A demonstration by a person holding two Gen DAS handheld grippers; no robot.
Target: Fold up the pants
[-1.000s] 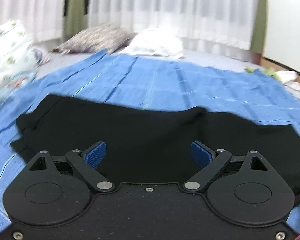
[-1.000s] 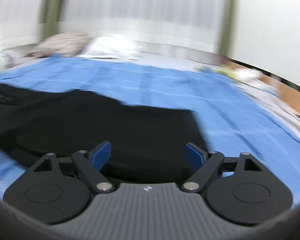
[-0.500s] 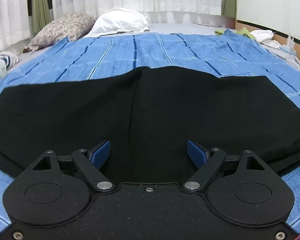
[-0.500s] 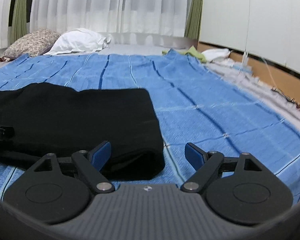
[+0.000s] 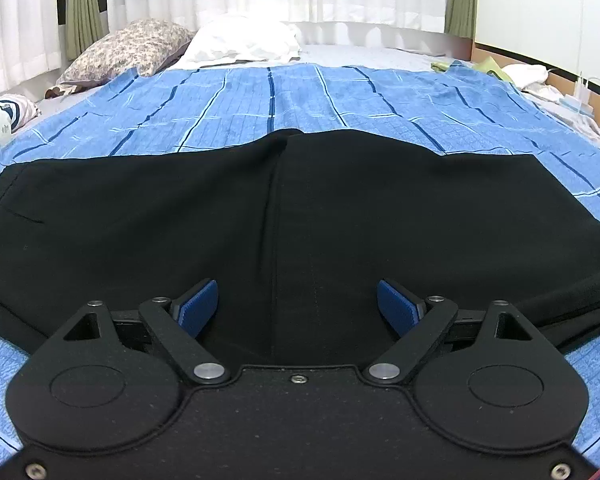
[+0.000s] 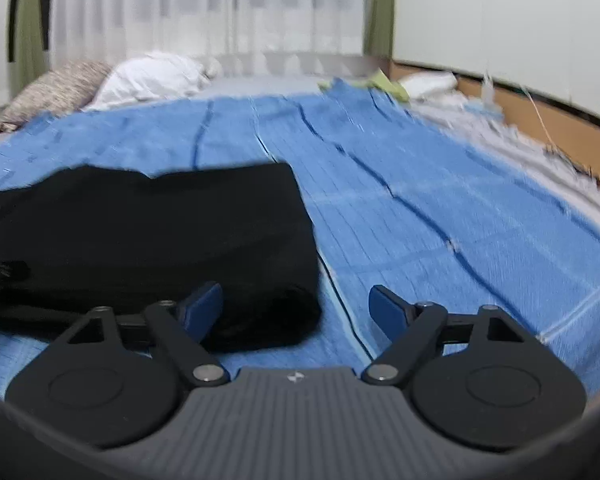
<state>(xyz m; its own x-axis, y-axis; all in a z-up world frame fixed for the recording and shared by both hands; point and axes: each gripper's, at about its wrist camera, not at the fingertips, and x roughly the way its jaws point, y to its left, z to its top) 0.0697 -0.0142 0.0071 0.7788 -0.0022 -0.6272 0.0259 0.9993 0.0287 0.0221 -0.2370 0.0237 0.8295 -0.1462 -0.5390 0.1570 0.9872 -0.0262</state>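
Black pants [image 5: 300, 216] flat on blue bedspread [image 5: 300, 96].

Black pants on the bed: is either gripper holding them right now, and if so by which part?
Nothing is held. The left gripper and right gripper are both open above the black pants, with no fabric pinched between their fingers.

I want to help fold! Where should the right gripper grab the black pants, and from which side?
Probably the near right corner of the pants. It bulges up thick off the blue blanket, so a pad can slip under. Come in from the right, over bare blanket; the right gripper is open just beside that corner.
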